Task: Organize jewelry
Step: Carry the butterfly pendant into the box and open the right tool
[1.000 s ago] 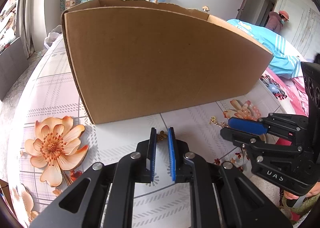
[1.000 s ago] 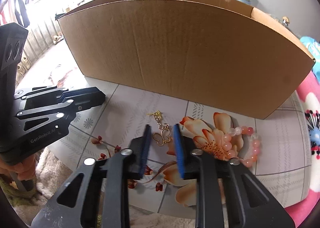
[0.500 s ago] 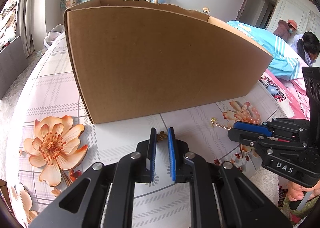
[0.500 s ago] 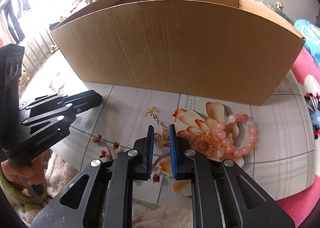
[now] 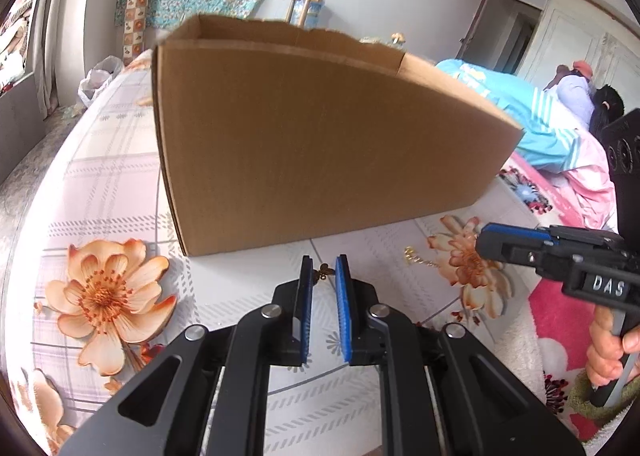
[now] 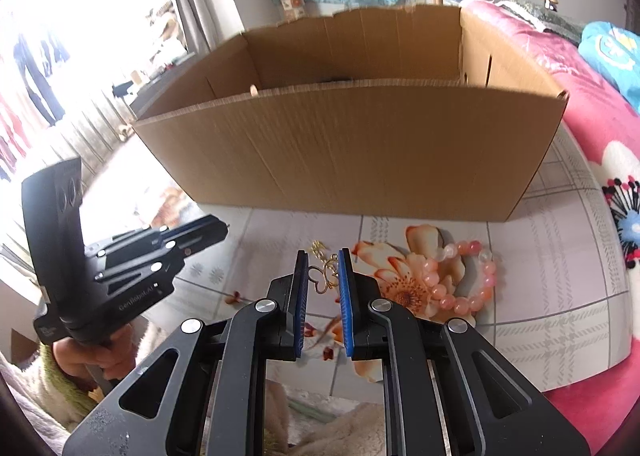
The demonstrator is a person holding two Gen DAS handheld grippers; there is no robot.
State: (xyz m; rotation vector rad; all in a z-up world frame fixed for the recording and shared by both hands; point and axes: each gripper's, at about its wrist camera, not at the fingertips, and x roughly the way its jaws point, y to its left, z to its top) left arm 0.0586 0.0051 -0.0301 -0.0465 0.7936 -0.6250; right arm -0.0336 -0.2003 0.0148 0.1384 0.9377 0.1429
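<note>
My right gripper (image 6: 323,270) has risen, jaws narrow on the gold chain (image 6: 325,274); left gripper (image 5: 323,272) hovers low, narrow around a charm (image 5: 323,271). Box (image 6: 352,152) interior mostly hidden.

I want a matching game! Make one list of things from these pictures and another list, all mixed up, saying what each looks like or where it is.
Things:
1. brown cardboard box
2. pink bead bracelet
3. gold butterfly chain
4. small gold earring

Descriptions:
A. between the fingers of the right gripper
B. lies in a ring on a printed orange flower
C. between the fingers of the left gripper
D. open at the top, standing on the table behind the jewelry

Pairs: 1-D, 2-B, 3-A, 4-C
</note>
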